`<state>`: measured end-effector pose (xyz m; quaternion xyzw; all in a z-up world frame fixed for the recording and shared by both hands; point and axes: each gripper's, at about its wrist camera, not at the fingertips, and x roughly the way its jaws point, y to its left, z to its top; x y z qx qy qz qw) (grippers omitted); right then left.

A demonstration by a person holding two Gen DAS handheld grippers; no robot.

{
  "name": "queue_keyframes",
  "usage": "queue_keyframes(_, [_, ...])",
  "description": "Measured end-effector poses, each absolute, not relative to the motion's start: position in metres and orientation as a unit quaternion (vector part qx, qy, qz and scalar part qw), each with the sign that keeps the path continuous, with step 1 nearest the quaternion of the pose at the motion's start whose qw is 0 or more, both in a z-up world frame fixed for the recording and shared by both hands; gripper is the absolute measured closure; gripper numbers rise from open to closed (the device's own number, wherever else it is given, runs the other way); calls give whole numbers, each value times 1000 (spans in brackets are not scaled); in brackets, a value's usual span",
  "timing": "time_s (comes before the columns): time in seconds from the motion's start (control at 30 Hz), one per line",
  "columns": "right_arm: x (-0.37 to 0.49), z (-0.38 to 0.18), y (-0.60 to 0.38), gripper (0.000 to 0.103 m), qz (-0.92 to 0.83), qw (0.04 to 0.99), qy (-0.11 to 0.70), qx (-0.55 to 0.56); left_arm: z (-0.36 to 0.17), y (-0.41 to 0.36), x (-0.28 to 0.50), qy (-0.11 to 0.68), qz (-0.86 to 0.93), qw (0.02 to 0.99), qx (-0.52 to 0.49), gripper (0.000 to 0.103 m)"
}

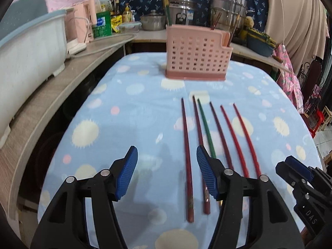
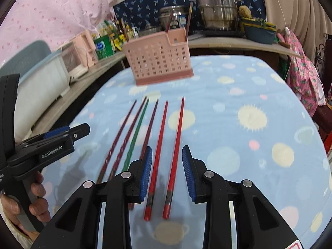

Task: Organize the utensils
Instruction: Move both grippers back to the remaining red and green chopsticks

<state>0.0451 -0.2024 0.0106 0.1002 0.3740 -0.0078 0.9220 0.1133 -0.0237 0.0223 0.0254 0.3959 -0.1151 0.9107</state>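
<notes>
Several chopsticks lie side by side on the blue dotted cloth, tips toward a pink slotted holder that stands upright at the far end with a few chopsticks in its back compartment. My left gripper is open low over the cloth. The leftmost dark red chopstick lies between its fingers, untouched; a green chopstick runs just right of them. My right gripper is open over the two bright red chopsticks, pads clear of them. Each gripper shows at the edge of the other's view.
A white and blue tub and a pink kettle stand on the wooden counter along the left. Steel pots, bottles and a basket line the back shelf. A hand holds the left gripper's handle.
</notes>
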Motion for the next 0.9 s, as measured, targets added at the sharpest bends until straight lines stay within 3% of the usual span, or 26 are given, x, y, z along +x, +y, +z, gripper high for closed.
queue_keyframes(0.3, [30, -18, -197, 73, -18, 909, 403, 102, -2, -23, 91, 412, -117, 903, 32, 37])
queue_keyframes(0.9, [31, -26, -196, 73, -22, 907, 409, 97, -26, -29, 80, 427, -113, 896, 36, 36])
